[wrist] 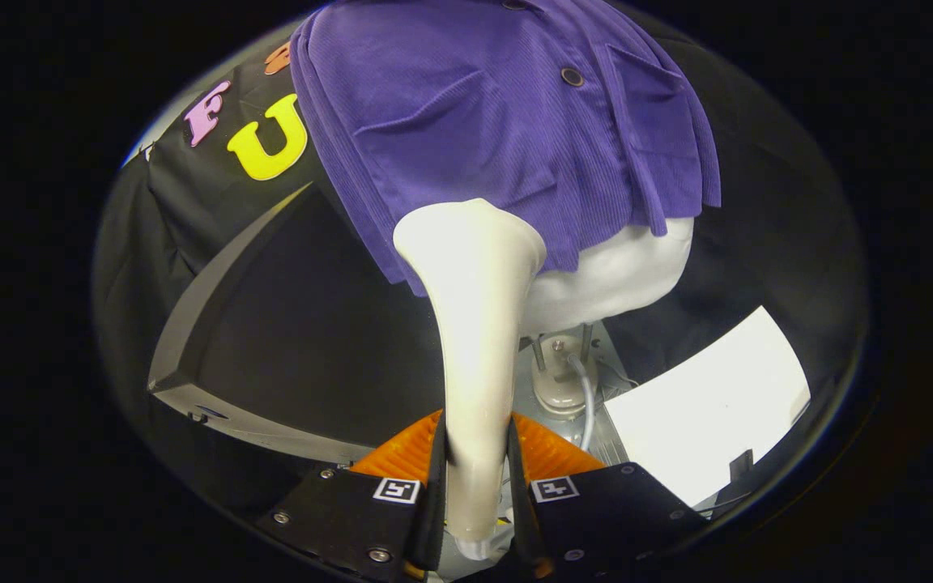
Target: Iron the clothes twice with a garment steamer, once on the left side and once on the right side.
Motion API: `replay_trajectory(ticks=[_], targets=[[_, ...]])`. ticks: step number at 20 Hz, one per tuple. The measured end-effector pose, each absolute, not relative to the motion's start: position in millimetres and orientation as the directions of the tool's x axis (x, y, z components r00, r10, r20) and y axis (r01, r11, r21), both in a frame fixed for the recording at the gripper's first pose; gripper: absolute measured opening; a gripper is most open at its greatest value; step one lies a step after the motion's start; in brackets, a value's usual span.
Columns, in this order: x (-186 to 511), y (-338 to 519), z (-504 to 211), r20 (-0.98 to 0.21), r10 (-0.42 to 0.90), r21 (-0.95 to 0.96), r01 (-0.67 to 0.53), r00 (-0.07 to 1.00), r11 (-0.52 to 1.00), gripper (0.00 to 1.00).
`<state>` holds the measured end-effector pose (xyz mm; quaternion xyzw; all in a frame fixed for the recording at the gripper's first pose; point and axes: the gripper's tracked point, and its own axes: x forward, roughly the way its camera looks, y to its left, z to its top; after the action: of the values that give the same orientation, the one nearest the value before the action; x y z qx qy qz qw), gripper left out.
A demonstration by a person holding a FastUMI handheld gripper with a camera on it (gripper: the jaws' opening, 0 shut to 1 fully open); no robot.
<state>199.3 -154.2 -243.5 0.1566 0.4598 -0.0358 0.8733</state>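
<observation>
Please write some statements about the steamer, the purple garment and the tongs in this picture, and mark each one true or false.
1. The tongs are shut on the handle of the garment steamer. True.
2. The steamer's wide head lies near the lower hem of the purple shirt. True.
3. The shirt lies flat on a table. False: it hangs on a white mannequin torso.
4. The shirt has no buttons. False: a dark button shows on its front.
5. A white sheet lies beyond the tongs, beside the mannequin's metal stand. True.
</observation>
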Motion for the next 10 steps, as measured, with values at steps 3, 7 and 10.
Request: replay_trajectory(ticks=[3,7,10], targets=[[187.1,-153.3,-246.5,-0.818,0.092,0.256,0.217,0.568,0.942,0.35],[180.3,-153.7,-193.4,-0.76,0.092,0.282,0.199,0.644,0.939,0.35],[184.6,-165.8,-123.7,-0.665,0.065,0.297,0.184,0.744,0.937,0.35]])
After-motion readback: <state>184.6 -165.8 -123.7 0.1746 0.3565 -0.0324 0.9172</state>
